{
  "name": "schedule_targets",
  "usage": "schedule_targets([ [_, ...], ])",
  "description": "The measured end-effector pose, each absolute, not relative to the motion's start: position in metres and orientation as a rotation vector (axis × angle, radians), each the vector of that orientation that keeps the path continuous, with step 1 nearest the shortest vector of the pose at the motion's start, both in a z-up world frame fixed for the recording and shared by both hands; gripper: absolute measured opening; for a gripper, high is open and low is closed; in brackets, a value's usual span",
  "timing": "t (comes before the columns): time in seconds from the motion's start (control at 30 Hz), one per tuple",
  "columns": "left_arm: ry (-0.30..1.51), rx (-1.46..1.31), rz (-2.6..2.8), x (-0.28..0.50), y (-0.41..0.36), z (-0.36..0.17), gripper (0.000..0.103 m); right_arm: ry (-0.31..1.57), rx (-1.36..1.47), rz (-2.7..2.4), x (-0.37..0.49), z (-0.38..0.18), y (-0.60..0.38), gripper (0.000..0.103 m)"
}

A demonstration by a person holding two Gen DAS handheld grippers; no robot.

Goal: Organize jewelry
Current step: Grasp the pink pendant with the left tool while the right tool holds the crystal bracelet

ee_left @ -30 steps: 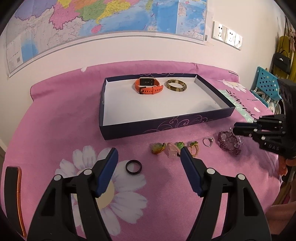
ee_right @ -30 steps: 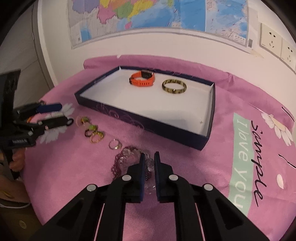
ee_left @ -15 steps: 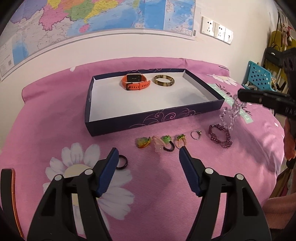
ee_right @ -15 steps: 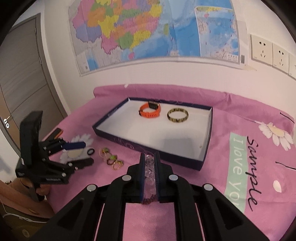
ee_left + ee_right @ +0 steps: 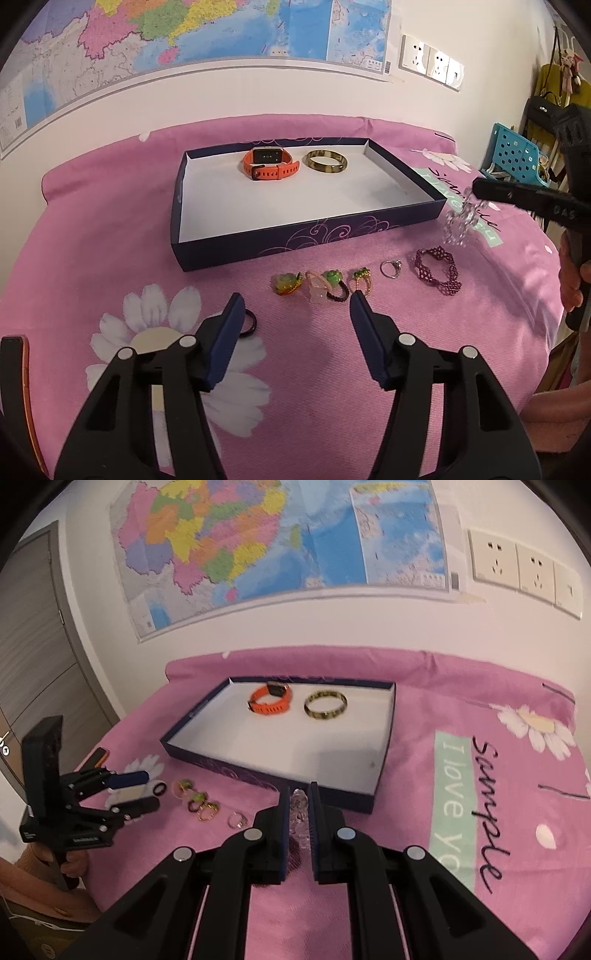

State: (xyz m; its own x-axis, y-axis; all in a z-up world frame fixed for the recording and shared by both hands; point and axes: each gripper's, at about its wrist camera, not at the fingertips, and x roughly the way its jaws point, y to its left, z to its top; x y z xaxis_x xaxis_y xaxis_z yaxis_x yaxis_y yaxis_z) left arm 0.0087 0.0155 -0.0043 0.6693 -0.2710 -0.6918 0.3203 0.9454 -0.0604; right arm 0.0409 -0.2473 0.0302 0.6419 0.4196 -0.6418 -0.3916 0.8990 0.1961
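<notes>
The right claw pinches a clear crystal bead bracelet just beside the shallow navy cardboard tray (apparently to drop it inside); the left claw waits spread.

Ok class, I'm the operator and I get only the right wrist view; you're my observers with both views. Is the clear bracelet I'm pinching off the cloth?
Observer: Yes. In the left wrist view the clear bracelet hangs free below the right hand-held gripper and appears lifted off the pink cloth.
Operator: Is anything hidden behind my fingers?
Observer: A purple beaded bracelet lies flat on the cloth, close to where the clear one hangs.
Operator: Am I over the box?
Observer: Not yet. The clear bracelet hangs outside the box, just off its near right corner.
</notes>
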Motion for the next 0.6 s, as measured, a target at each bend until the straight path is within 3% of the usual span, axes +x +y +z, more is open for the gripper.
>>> schedule_targets([
  [0.6,0.775,0.091,-0.362,0.005,0.016,-0.005,0.053,0.806,0.093,0.434,0.049,0.002,-0.258,0.008],
])
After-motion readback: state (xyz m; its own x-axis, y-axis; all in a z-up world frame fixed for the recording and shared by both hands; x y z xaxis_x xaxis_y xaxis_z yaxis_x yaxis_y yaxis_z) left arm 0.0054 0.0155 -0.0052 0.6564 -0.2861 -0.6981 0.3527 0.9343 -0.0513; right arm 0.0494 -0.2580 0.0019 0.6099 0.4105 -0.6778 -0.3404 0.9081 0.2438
